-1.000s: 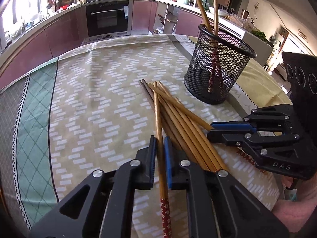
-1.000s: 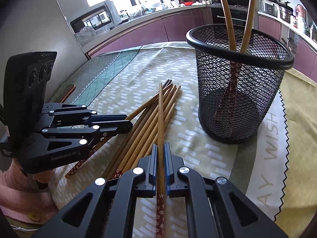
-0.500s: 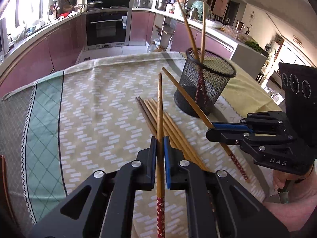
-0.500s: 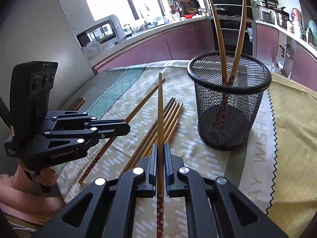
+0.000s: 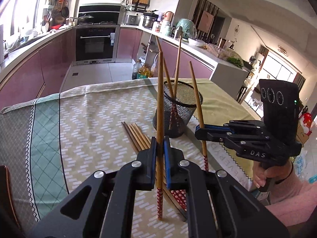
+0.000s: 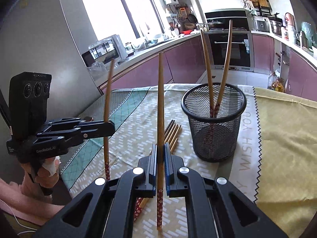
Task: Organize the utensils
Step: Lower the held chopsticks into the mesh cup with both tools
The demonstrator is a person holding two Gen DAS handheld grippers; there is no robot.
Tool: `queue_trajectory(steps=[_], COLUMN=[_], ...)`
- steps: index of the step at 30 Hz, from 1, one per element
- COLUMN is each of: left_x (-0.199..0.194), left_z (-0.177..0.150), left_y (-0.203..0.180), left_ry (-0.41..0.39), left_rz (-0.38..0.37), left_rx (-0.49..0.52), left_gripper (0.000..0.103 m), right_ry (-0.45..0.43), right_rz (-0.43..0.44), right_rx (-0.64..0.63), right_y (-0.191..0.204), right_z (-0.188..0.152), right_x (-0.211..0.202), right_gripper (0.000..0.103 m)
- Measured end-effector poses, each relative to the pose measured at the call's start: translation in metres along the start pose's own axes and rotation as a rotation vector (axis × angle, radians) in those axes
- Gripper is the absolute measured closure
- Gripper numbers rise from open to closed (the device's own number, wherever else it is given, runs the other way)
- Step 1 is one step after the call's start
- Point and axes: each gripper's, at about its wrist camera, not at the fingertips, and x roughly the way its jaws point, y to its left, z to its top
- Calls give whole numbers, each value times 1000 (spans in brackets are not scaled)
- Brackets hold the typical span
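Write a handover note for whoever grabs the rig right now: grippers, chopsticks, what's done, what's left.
Left gripper: shut on one chopstick, held upright above the table.
Right gripper: shut on another chopstick, also upright, patterned end down.
Mesh cup: stands on the tablecloth, ahead of both grippers; two chopsticks already stand in it.
Loose chopsticks: a small bundle lies flat on the cloth beside the cup.
Done: two in the cup, two lifted.
Left: drop both held sticks into the cup, then collect the bundle.
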Motion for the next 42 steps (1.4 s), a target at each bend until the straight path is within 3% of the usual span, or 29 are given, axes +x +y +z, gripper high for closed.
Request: queue_trajectory(steps=[15, 24, 42], left_x=[-32, -27, -19], left_z=[23, 50, 114], left_y=[0, -7, -24], left_ry=[-108, -158, -255], left_rz=[-57, -84, -80], left_rx=[-18, -25, 4], left_gripper=[96, 96, 96], right_ry=[-119, -201, -286], right_rz=[-34, -65, -92], right_rx=[20, 15, -29], right_y=[-15, -25, -31], right_z=[25, 52, 99], right_x=[-32, -45, -48], right_gripper=[97, 97, 97])
